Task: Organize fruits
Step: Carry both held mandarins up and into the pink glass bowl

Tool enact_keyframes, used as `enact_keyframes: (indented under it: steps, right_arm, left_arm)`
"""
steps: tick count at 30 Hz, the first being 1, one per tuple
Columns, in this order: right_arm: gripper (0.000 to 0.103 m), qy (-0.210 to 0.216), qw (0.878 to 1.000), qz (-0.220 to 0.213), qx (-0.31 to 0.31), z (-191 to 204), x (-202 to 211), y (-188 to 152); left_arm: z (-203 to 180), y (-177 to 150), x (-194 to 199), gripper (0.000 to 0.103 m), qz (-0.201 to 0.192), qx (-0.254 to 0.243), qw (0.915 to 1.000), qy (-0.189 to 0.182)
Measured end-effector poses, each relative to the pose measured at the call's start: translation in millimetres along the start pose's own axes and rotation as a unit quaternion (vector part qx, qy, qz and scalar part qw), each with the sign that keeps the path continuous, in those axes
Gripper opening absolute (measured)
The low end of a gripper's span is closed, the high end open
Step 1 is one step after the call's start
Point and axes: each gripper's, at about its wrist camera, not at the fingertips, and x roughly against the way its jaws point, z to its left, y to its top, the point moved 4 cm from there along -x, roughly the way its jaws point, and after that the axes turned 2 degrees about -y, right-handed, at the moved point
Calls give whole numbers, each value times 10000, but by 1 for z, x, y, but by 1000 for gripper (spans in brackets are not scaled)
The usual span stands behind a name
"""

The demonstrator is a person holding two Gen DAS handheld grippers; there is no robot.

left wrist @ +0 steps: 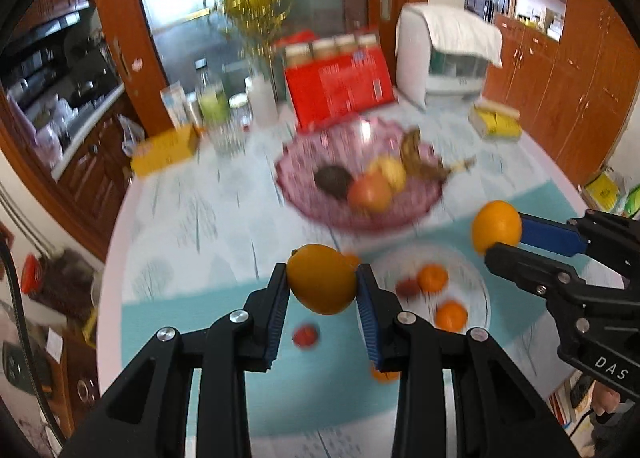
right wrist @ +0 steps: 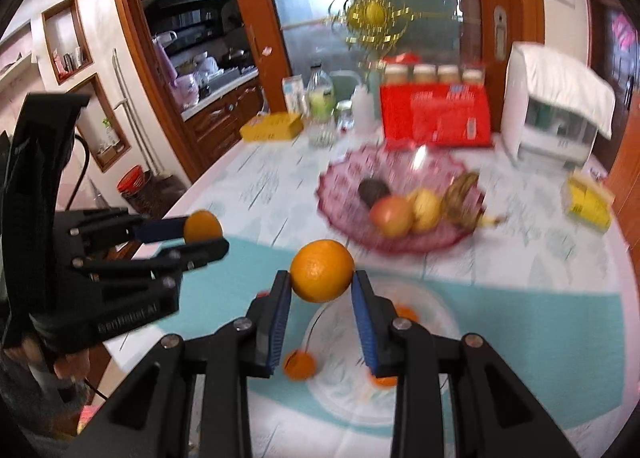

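Observation:
My left gripper (left wrist: 322, 278) is shut on an orange (left wrist: 322, 279) and holds it above the table. My right gripper (right wrist: 321, 272) is shut on another orange (right wrist: 322, 271); it also shows in the left wrist view (left wrist: 500, 238) at the right. The left gripper shows in the right wrist view (right wrist: 208, 236) at the left. A pink glass bowl (left wrist: 316, 210) farther back holds an apple (left wrist: 369, 192), a yellow fruit (left wrist: 390, 170), a dark fruit (left wrist: 333, 180) and brown bananas (left wrist: 420, 158). A clear plate (left wrist: 476, 282) below holds small tangerines (left wrist: 432, 278) and a red fruit (left wrist: 408, 287).
A small red fruit (left wrist: 305, 336) and a tangerine (right wrist: 299, 366) lie on the tablecloth beside the plate. At the back stand a red box (left wrist: 340, 88), bottles and jars (left wrist: 224, 106), a yellow box (left wrist: 166, 150), a white appliance (left wrist: 444, 54) and a yellow pack (left wrist: 496, 122).

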Motion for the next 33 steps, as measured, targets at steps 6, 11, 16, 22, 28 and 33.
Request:
enact_keyframes:
  steps: [6, 11, 16, 22, 28, 33]
  right_arm:
    - [31, -295, 9988, -382, 70, -19, 7, 66]
    - [31, -536, 9972, -528, 5, -36, -3, 108]
    - [31, -639, 9969, -436, -121, -50, -31, 129]
    - [31, -592, 9978, -10, -281, -62, -91, 124]
    - [31, -469, 9971, 522, -301, -62, -150, 104]
    - [32, -388, 9942, 969, -264, -58, -195, 81]
  left_arm:
    - [13, 72, 7, 32, -456, -202, 9987, 137]
    - [18, 116, -5, 32, -612, -344, 9973, 203]
    - [16, 136, -41, 32, -501, -459, 9975, 211]
    - [24, 132, -106, 32, -33, -387, 9992, 122]
    - [40, 126, -163, 32, 362, -385, 9986, -13]
    - [49, 118, -203, 32, 608, -417, 9973, -68]
